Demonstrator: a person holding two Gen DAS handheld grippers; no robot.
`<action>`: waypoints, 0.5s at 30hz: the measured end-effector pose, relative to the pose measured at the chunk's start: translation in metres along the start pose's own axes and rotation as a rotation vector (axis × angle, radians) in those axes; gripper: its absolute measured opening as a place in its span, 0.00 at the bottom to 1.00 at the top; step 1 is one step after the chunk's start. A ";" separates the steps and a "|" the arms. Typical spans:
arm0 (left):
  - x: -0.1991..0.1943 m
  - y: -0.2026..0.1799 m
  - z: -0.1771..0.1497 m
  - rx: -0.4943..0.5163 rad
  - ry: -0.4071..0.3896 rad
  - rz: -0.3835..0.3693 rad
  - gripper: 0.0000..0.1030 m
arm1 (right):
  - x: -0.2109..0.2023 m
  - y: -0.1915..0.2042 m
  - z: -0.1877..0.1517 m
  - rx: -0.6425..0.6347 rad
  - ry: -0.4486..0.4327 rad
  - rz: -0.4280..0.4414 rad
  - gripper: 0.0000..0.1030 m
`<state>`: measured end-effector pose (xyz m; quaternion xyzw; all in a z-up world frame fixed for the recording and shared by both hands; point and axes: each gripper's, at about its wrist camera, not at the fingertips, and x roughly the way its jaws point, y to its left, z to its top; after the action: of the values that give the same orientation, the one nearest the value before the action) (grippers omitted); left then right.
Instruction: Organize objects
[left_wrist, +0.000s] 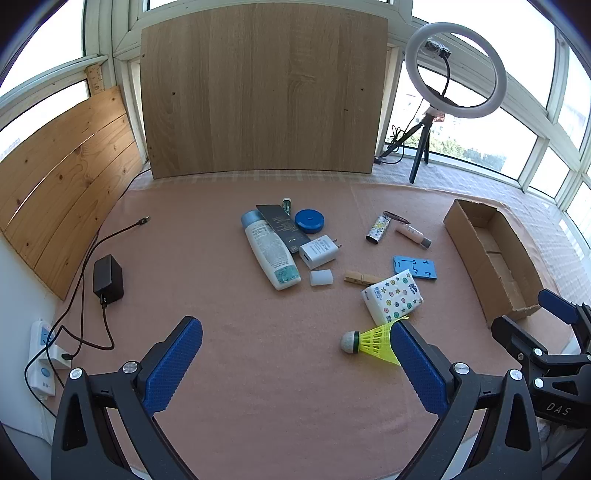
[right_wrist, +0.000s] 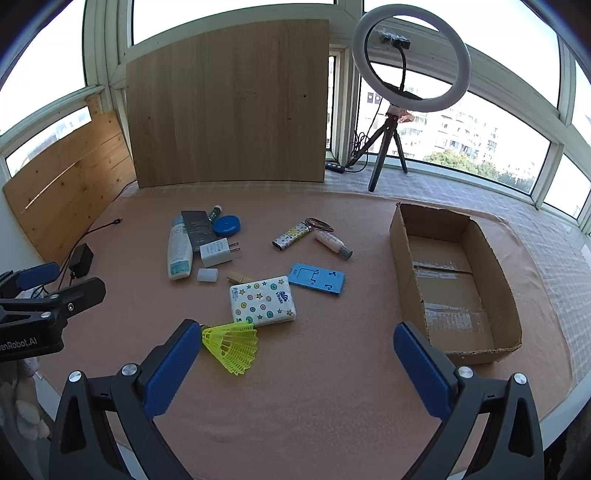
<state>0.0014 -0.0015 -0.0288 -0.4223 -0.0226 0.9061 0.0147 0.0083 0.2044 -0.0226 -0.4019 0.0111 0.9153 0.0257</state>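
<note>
While both tools hang above the near edge of the pink mat (right_wrist: 314, 406), neither holds anything: the left gripper (left_wrist: 295, 365) and the right gripper (right_wrist: 295, 365) each have their fingers spread wide.

The nearest task item is the yellow shuttlecock (right_wrist: 231, 345). It lies on its side, long axis roughly left to right, cork end toward the left, skirt toward the right. In the right wrist view it sits just beside the left finger; in the left wrist view it sits against the right finger. Judged from this, it lies between the two tools, about equally near both.

Beyond it lies the tissue pack (right_wrist: 262, 304), nearly touching the skirt.

The cardboard box (right_wrist: 402, 258) stands open-topped and empty on the right, so the right gripper is likely better placed. Bare mat separates shuttlecock and box.
</note>
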 end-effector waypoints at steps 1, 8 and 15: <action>0.001 0.000 0.001 -0.001 0.001 0.000 1.00 | 0.001 -0.001 0.000 0.005 0.003 0.002 1.00; 0.005 0.000 0.004 0.003 0.006 -0.004 1.00 | 0.006 -0.006 0.001 0.037 0.017 0.014 1.00; 0.008 -0.002 0.008 0.008 0.008 -0.012 1.00 | 0.011 -0.004 0.000 0.025 0.037 0.006 1.00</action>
<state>-0.0104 0.0007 -0.0296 -0.4258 -0.0216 0.9043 0.0218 0.0004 0.2089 -0.0308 -0.4183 0.0243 0.9076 0.0281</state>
